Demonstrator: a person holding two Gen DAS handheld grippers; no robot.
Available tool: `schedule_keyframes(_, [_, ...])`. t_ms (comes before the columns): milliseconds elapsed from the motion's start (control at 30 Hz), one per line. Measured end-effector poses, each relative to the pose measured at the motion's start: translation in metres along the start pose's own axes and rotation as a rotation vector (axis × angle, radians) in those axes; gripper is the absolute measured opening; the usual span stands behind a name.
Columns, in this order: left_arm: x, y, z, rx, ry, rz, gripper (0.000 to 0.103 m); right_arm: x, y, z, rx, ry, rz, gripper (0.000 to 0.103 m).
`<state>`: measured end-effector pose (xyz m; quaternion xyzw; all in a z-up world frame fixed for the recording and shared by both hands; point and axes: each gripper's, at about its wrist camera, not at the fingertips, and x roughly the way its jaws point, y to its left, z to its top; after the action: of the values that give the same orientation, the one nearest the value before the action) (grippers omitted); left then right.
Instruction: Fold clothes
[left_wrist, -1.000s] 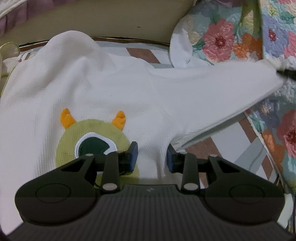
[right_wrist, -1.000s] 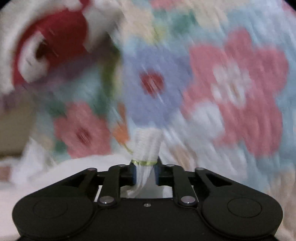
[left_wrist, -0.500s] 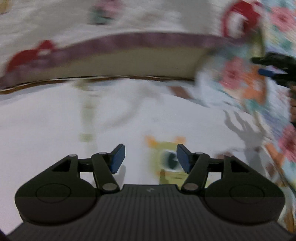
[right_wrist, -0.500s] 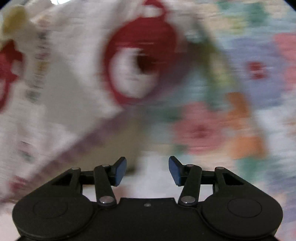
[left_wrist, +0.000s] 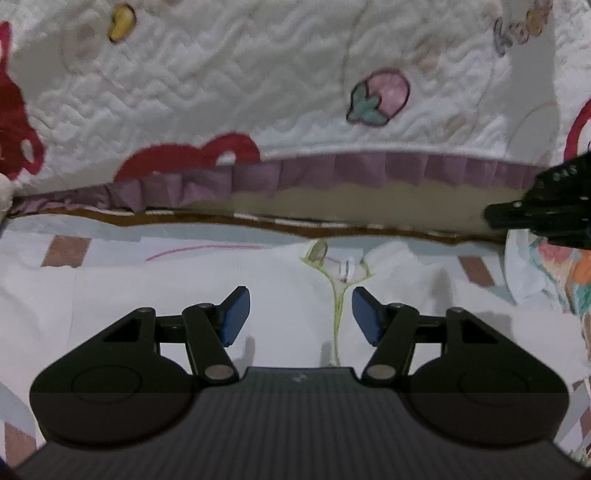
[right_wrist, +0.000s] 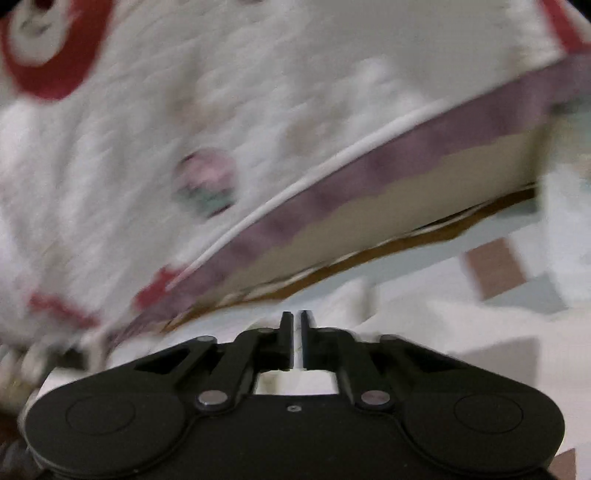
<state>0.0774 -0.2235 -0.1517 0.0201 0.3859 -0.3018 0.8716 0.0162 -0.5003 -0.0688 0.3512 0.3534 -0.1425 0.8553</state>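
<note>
A white shirt (left_wrist: 147, 295) lies flat on the bed. Its neckline with yellow-green trim (left_wrist: 334, 273) is just ahead of my left gripper (left_wrist: 300, 318). That gripper hovers low over the shirt, open, with nothing between its blue pads (left_wrist: 236, 317). In the blurred right wrist view, my right gripper (right_wrist: 293, 339) is shut with only a thin slit between its fingers and no cloth in it. White shirt fabric (right_wrist: 424, 332) lies under it. The right gripper (left_wrist: 546, 206) also shows at the right edge of the left wrist view, above the shirt.
A white quilt (left_wrist: 258, 92) with strawberry and red prints hangs behind the bed, with a purple ruffle (left_wrist: 369, 173) along its lower edge. A floral quilt (left_wrist: 557, 273) bunches at the right. The checked bedsheet (left_wrist: 66, 251) shows beside the shirt.
My left gripper moved from the monster print up to the neckline and opened wider. My right gripper let go of the sleeve cuff, swung left and shut empty.
</note>
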Motion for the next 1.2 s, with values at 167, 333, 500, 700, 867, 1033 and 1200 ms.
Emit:
schedule_keyframes(167, [0.026,0.004,0.007,0.035,0.008,0.005,0.057,0.008,-0.043,-0.017,0.122,0.069,0.108,0.009])
schedule_keyframes(333, [0.075,-0.001,0.027,-0.008,0.036,0.093,0.057,-0.036,-0.059,-0.030,0.376,0.111,0.429,0.032])
schedule_keyframes(500, [0.117,-0.018,0.045,0.071,0.080,0.121,0.058,-0.060,-0.018,-0.041,0.150,-0.006,0.374,0.057])
schedule_keyframes(700, [0.152,-0.047,0.044,0.344,0.132,0.295,0.058,-0.003,-0.031,-0.048,0.163,0.079,0.238,0.057])
schedule_keyframes(867, [0.161,-0.055,0.031,0.503,0.141,0.268,0.035,0.015,-0.024,-0.041,0.112,0.135,0.272,0.057])
schedule_keyframes(1033, [0.096,-0.045,0.007,0.285,-0.074,0.208,0.009,0.026,-0.052,-0.033,0.111,0.108,0.230,0.061])
schedule_keyframes(1200, [0.016,-0.053,-0.063,0.192,-0.192,0.197,0.009,0.044,-0.091,-0.028,0.211,0.104,0.143,0.061])
